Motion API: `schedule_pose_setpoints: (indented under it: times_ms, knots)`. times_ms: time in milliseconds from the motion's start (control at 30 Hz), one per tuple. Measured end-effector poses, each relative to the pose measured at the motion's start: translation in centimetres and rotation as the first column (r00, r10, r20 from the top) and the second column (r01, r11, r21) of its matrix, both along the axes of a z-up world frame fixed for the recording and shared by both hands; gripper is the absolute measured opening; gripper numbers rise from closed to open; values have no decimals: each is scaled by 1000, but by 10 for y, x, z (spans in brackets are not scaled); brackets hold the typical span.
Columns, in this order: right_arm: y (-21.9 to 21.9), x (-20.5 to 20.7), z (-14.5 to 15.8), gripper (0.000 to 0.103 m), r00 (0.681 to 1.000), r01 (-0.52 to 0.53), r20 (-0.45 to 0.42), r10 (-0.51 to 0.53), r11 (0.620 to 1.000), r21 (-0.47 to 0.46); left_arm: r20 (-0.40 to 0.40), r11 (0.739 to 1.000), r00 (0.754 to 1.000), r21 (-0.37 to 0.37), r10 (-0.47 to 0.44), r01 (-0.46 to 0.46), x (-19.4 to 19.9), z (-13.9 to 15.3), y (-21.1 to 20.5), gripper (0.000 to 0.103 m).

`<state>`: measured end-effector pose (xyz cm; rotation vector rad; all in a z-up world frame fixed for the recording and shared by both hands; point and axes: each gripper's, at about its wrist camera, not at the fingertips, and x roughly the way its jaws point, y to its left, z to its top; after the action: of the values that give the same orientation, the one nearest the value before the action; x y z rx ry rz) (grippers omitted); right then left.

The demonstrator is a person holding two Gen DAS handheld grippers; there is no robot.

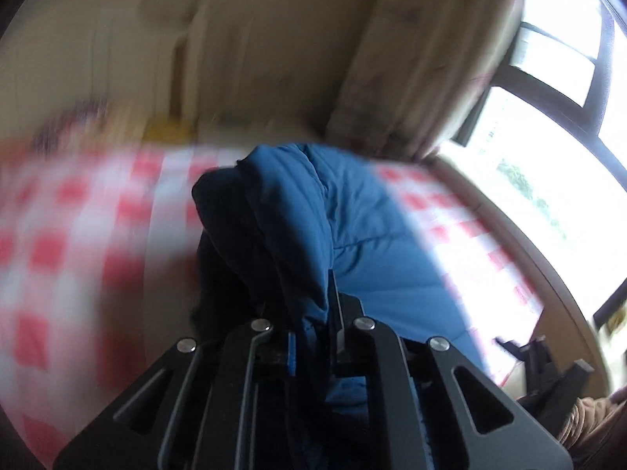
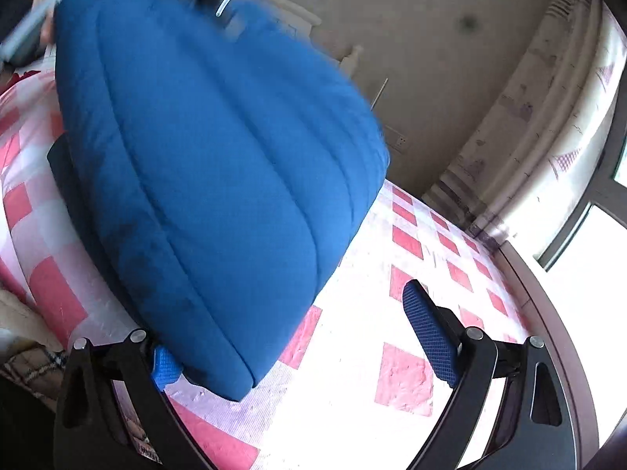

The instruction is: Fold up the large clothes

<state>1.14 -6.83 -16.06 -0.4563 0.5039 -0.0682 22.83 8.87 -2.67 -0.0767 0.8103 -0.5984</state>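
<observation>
Blue jacket [image 1: 313, 243] pinched in left claw [image 1: 313, 337]

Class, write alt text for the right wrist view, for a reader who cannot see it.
A puffy blue quilted jacket is lifted over a bed with a pink-and-white checked sheet. The right gripper stands open below it, holding nothing. A curtained window is at right.

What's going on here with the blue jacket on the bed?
A person with a handheld gripper in each hand is folding a blue padded jacket on a bed covered by a red and white checked sheet. The left gripper is shut on a bunched fold of the jacket, lifting it. The right gripper is open, with the jacket's lower edge lying against one finger, not gripped.
</observation>
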Motion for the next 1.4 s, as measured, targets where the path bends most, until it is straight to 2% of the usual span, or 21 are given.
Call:
schedule_pose_setpoints:
  times_ms: [33, 67, 100, 133, 200, 267, 367, 467, 500, 600, 633, 700, 733, 833, 933, 1000, 1067, 1133, 1233, 1333, 1400]
  knots:
    - [1, -1, -1, 88, 1000, -1, 1, 1, 1000, -7, -33, 999, 999, -40, 0, -1, 5, -10, 8, 10]
    - [3, -1, -1, 88, 1000, -1, 0, 1, 1000, -9, -55, 994, 998, -112, -7, 1, 8, -17, 19, 10]
    - [4, -1, -2, 88, 1000, 0, -3, 0, 1000, -11, -53, 991, 999, -135, -6, -1, 6, -14, 23, 10]
    - [4, -1, -2, 88, 1000, 0, -6, 0, 1000, -12, -37, 992, 999, -126, -3, -2, 3, -11, 22, 10]
    - [3, 2, -1, 88, 1000, -1, -13, 1, 1000, -10, 62, 998, 998, -54, -7, 10, -14, 8, 11, 11]
    - [2, 4, -1, 88, 1000, -1, -17, 1, 1000, -8, 98, 998, 995, -52, -13, 18, -20, 12, 10, 10]
    - [-1, 6, 5, 89, 999, -20, -39, 21, 999, 25, 36, 999, 999, -34, 10, -9, -5, -21, 17, 12]
    - [0, -3, 20, 88, 988, -121, -84, 129, 988, 100, -20, 992, 999, -125, 30, -32, 3, -50, 38, 13]
    - [0, -7, 26, 88, 983, -152, -81, 162, 982, 113, -21, 992, 999, -122, 37, -40, 2, -52, 42, 13]
    - [-8, -21, 52, 88, 950, -283, -59, 308, 922, 265, 9, 997, 999, -62, 44, -43, -1, -50, 38, 15]
    - [-13, -21, 63, 88, 936, -323, -26, 350, 888, 327, 17, 998, 999, -47, 40, -39, -2, -50, 35, 15]
    - [-13, -20, 90, 88, 921, -371, 53, 385, 830, 416, 46, 999, 998, 0, 43, -43, -6, -49, 28, 16]
    - [-10, -16, 99, 88, 922, -373, 66, 382, 825, 425, 55, 999, 997, 13, 45, -46, -7, -48, 25, 17]
    - [-4, 13, 117, 86, 920, -380, 90, 380, 817, 434, 74, 998, 995, 29, 60, -62, -11, -49, 25, 21]
    - [5, 50, 107, 86, 916, -376, 43, 400, 815, 441, 95, 995, 992, 41, 84, -88, -15, -50, 27, 26]
    - [32, 74, 65, 87, 921, -315, -102, 376, 873, 372, 106, 994, 990, 51, 90, -96, -17, -49, 26, 29]
    - [45, 70, 43, 88, 932, -324, -63, 356, 900, 292, 130, 988, 985, 88, 114, -126, -19, -48, 24, 39]
    - [46, 73, 41, 88, 934, -314, -78, 348, 906, 284, 160, 977, 976, 130, 147, -169, -22, -48, 21, 57]
    - [45, 80, 43, 89, 930, -306, -111, 351, 905, 294, 216, 940, 949, 203, 232, -276, -29, -43, 18, 79]
    - [45, 82, 40, 89, 933, -302, -105, 345, 907, 294, 272, 897, 916, 250, 296, -364, -45, -28, 19, 83]
    - [46, 82, 37, 90, 933, -301, -104, 343, 907, 296, 372, 831, 857, 293, 357, -474, -68, -10, 16, 87]
